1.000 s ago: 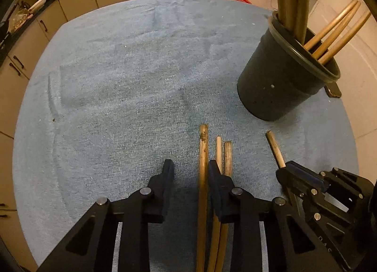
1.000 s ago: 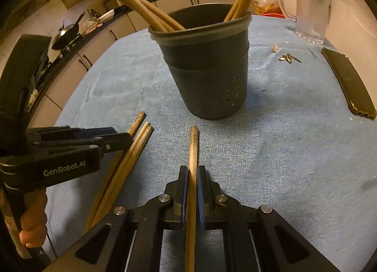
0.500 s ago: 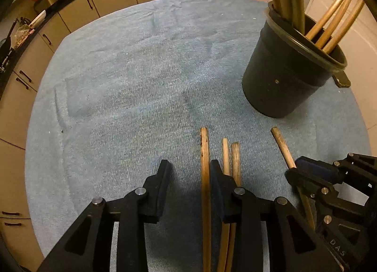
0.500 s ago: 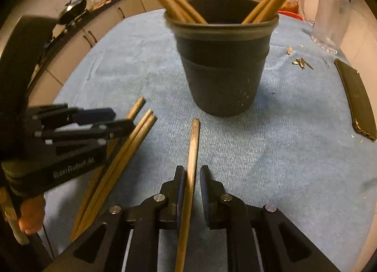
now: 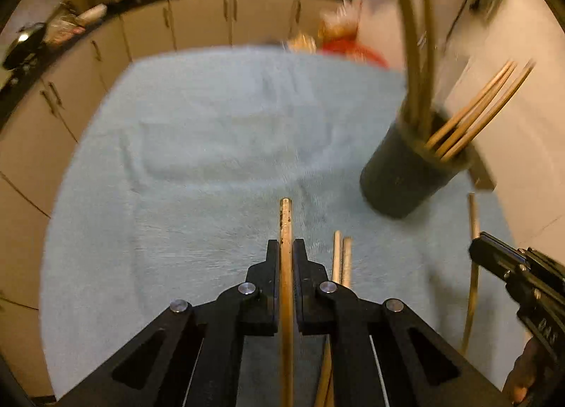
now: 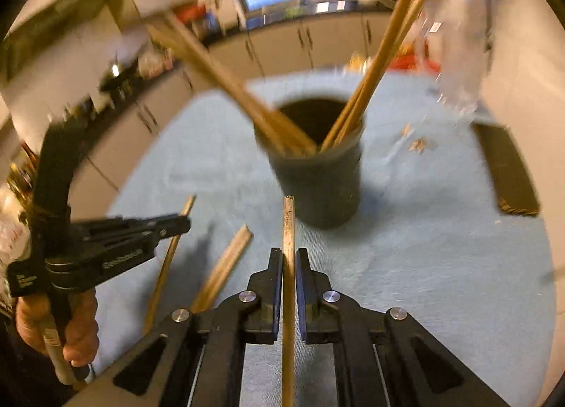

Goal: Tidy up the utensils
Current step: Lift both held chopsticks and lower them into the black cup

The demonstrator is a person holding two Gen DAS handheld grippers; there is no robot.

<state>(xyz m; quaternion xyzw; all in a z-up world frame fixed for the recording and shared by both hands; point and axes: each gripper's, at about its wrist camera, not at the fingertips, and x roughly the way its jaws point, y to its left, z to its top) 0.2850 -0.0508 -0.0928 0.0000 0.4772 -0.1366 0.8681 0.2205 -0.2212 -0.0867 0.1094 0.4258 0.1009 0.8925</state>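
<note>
Two fisheye views, each mounted on a handheld gripper and looking forward and downward along its own fingers, close above a blue cloth. The left wrist view faces the dark utensil holder at its upper right; the right wrist view faces it nearly head-on. Both share the holder, cloth and, through blur, probably the same kitchen cabinets.

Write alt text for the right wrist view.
The right gripper is shut on a wooden chopstick that points at a dark utensil holder with chopsticks in it, on a blue cloth. At left, the left gripper is beside two loose chopsticks.
</note>
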